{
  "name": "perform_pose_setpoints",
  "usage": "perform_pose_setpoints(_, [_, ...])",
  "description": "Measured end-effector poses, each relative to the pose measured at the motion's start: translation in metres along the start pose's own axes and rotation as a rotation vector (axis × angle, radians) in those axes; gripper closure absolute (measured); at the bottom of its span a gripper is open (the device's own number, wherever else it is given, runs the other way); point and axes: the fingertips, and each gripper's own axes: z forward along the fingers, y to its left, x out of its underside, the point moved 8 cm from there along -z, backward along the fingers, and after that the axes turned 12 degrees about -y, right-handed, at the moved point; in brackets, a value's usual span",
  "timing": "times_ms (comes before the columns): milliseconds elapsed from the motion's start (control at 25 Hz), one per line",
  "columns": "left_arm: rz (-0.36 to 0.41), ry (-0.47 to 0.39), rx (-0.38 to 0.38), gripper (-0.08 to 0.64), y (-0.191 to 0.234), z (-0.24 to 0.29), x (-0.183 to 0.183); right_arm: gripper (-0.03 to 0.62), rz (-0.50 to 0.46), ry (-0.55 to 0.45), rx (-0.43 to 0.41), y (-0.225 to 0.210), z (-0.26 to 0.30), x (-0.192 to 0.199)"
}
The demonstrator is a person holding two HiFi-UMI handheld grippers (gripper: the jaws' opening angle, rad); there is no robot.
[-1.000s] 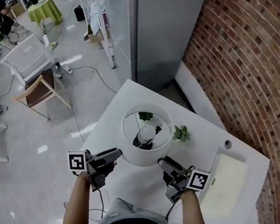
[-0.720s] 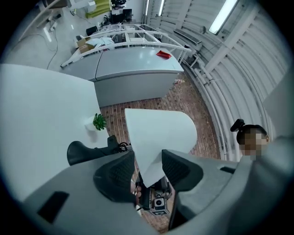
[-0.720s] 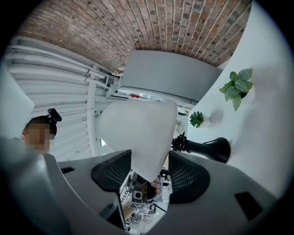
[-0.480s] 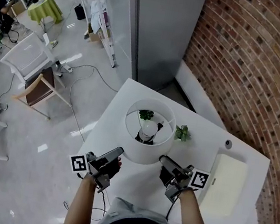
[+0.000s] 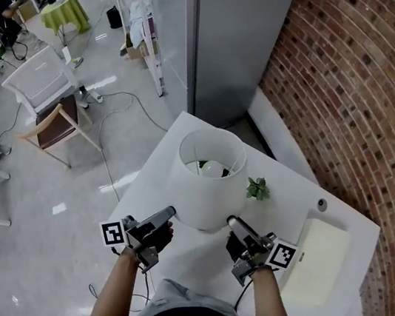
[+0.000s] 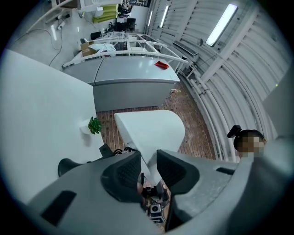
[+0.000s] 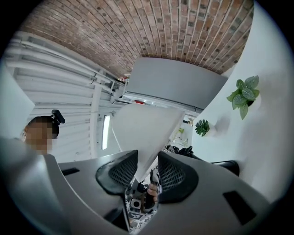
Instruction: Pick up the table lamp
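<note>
The table lamp's white drum shade (image 5: 206,185) stands over the white table (image 5: 151,176), tipped away from me, with its bulb (image 5: 214,168) showing through the open top. My left gripper (image 5: 168,212) is at the shade's lower rim on the left. My right gripper (image 5: 233,222) is at the rim on the right. In the left gripper view the thin shade wall (image 6: 151,131) runs between the closing jaws of the left gripper (image 6: 148,167). In the right gripper view the shade (image 7: 144,133) likewise sits pinched in the closing right gripper (image 7: 147,167). The lamp's base is hidden.
A small potted plant (image 5: 255,188) stands just right of the shade, and a second shows green inside the opening. A white rectangular tray (image 5: 315,259) lies at the right of the table. A brick wall (image 5: 359,90) runs behind, a grey panel (image 5: 232,39) beside it.
Both grippers' jaws have closed in from wide open onto the shade's lower rim. The shade has tipped away from me, so its near side now shows and the bulb sits higher in the opening.
</note>
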Motion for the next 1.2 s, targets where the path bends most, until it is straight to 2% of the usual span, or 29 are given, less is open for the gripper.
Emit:
perform_pose_setpoints(480, [-0.014, -0.003, -0.002, 0.459, -0.005, -0.005, 0.006, 0.491, 0.022, -0.002, -0.004, 0.008, -0.008, 0.005])
perform_pose_setpoints(1200, [0.034, 0.017, 0.053, 0.463, -0.031, -0.005, 0.005, 0.492, -0.034, 0.006, -0.046, 0.035, -0.011, 0.006])
